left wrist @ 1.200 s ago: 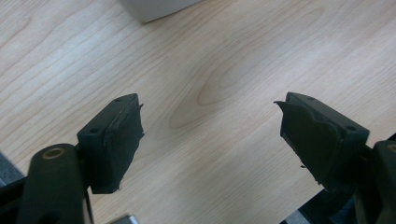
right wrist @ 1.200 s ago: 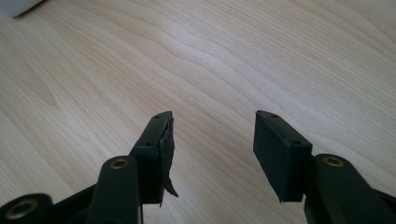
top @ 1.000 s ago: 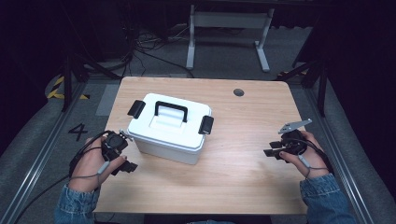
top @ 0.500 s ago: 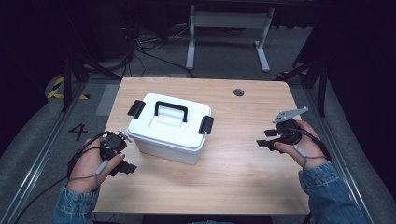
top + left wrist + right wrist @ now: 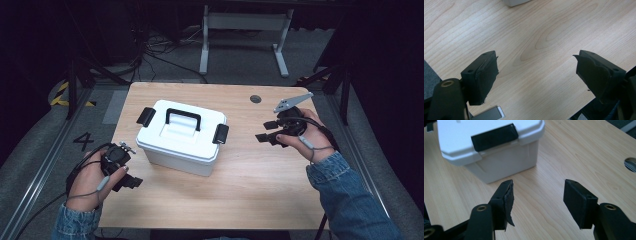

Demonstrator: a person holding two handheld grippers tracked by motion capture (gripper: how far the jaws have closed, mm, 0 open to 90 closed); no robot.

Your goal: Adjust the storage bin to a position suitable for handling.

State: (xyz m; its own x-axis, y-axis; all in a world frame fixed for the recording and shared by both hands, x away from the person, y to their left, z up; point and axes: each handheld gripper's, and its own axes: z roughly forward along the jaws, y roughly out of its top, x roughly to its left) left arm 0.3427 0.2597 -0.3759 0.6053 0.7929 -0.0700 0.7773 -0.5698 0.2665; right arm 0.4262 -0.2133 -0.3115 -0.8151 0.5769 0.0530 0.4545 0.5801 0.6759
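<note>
A white lidded box (image 5: pixel 180 137) with a black handle (image 5: pixel 183 118) and a black latch (image 5: pixel 220 133) at each end stands left of the table's middle. My right gripper (image 5: pixel 265 131) hovers to its right, jaws toward that latch end and apart from it. Its jaws have just been opening and hold nothing. In the right gripper view the right gripper (image 5: pixel 539 185) frames bare wood, with the box (image 5: pixel 499 162) and latch (image 5: pixel 495 137) ahead. My left gripper (image 5: pixel 128 167) rests open near the front left table edge; the left gripper (image 5: pixel 536 58) has bare table between its pads, a box corner (image 5: pixel 514 2) beyond.
The wooden table (image 5: pixel 260 185) has a round cable hole (image 5: pixel 255 98) at the back right, also the hole (image 5: pixel 630 164) close to my right jaw. A white metal stand (image 5: pixel 245 20) is on the floor behind. Cables trail from both hands.
My right gripper has risen and moved away from the front edge toward the box's right end, and its jaws stand wider. The left hand and the box have not moved.
</note>
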